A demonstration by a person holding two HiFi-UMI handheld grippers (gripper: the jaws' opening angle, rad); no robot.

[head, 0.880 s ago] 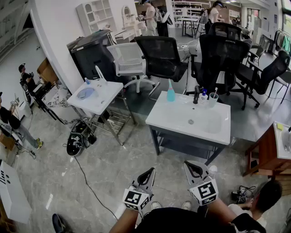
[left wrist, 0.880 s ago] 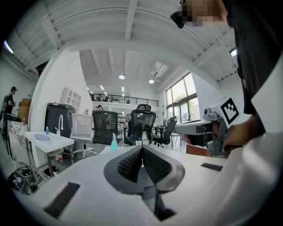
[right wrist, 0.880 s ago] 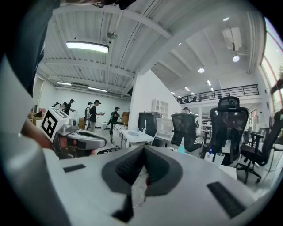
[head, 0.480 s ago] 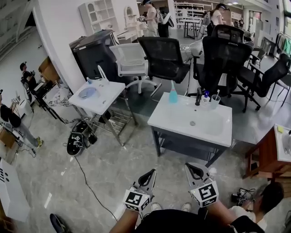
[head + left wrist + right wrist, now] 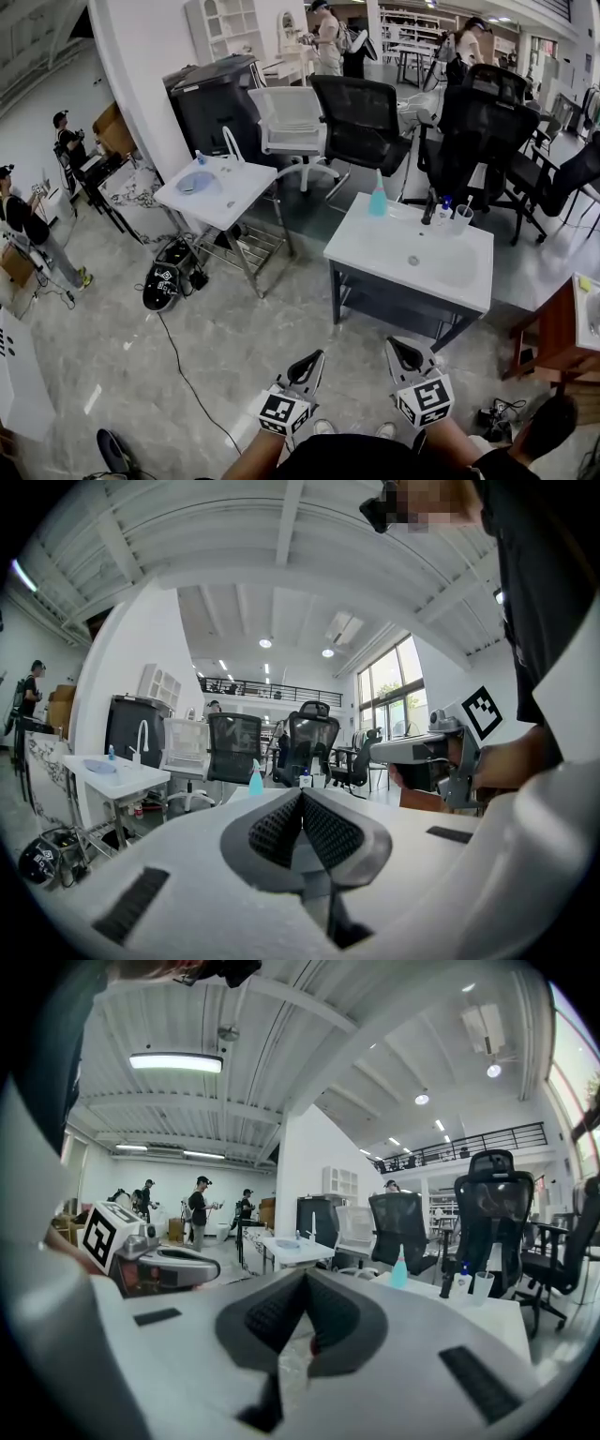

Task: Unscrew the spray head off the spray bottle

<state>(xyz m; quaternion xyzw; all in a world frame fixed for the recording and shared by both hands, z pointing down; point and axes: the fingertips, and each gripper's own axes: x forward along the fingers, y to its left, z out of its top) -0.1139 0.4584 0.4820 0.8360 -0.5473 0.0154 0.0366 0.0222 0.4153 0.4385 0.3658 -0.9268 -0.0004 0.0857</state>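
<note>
Spray bottle (image 5: 377, 199): teal, upright at back edge of white sink table (image 5: 367, 246), well apart from the 2 grippers.
Left gripper (image 5: 312, 359): jaws pressed together, empty.
Right gripper (image 5: 398, 347): jaws together, nothing betw. them.

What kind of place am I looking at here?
Probably an open-plan office or lab used for trials: a free-standing white washbasin table on a grey tiled floor, black mesh office chairs behind it, a teal spray bottle on top.
</note>
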